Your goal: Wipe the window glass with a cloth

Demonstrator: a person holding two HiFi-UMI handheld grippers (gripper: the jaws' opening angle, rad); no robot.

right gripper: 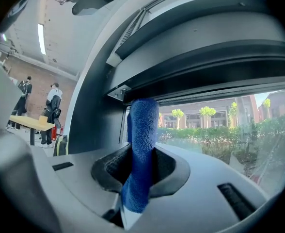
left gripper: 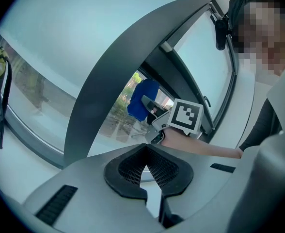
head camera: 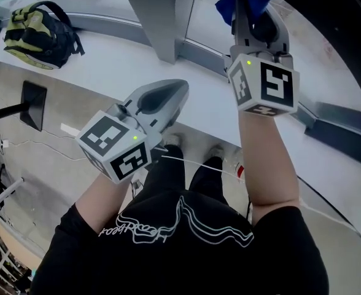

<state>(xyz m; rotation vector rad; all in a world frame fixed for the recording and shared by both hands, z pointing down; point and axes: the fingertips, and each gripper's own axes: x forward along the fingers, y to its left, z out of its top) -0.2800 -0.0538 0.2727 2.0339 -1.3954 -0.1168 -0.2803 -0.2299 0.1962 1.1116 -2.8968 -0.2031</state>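
A long white window-sill surface [head camera: 116, 63] is running under the window. An olive-green and black fabric backpack [head camera: 38, 34] is lying on it near its far left end. Below, the grey floor [head camera: 48, 165] is carrying a black square stand base [head camera: 33, 105], and a small white plug with a thin cable [head camera: 6, 144] is lying near it.
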